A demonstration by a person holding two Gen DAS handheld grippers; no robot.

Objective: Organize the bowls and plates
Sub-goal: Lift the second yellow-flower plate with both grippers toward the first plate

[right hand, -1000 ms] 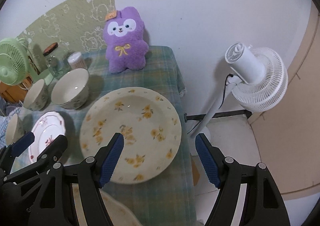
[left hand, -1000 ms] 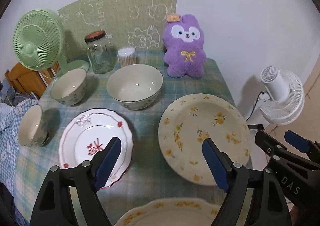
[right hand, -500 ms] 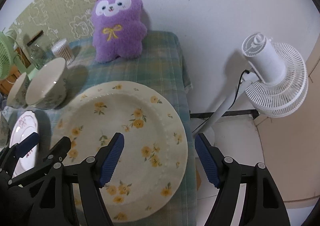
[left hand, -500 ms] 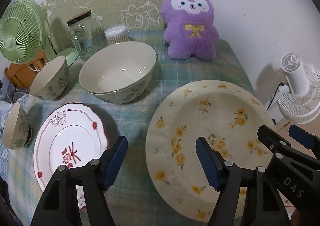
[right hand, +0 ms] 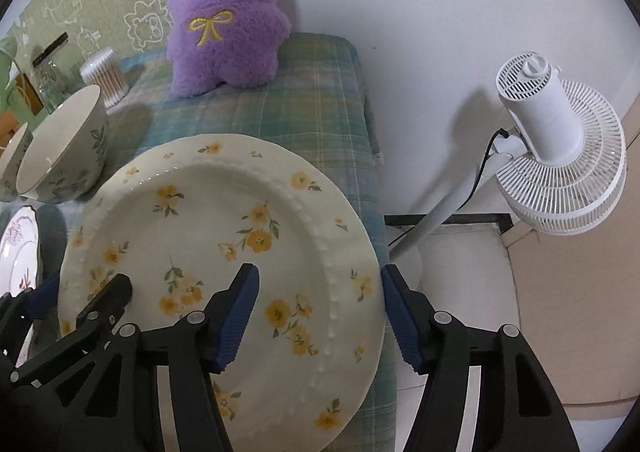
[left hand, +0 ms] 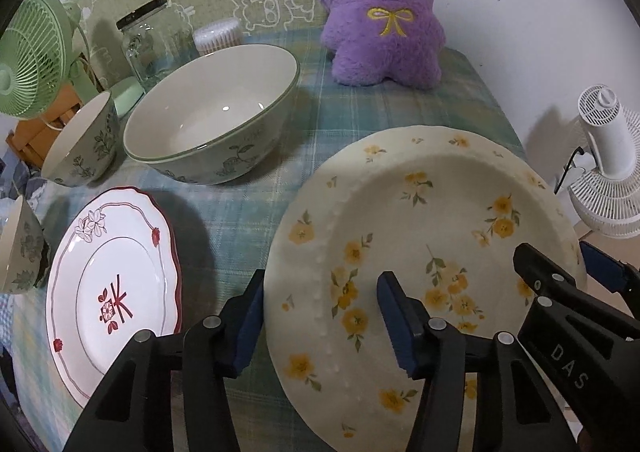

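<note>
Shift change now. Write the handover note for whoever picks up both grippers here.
Left gripper: jaws have just been closing, straddling the left rim of the yellow-flower plate; no clamp yet.
Right gripper: same, closing across that plate's right rim, not yet pressing.
The plate lies flat on the tablecloth. Red-trim plate to its left; large bowl and small bowl behind; another bowl at the far left edge.
Done: nothing stacked.
Left: grip the plate, lift it, then group plates and bowls.

Soft, even indoor light, mild shadows, sharp focus, heavy fisheye bending and dark corners.
</note>
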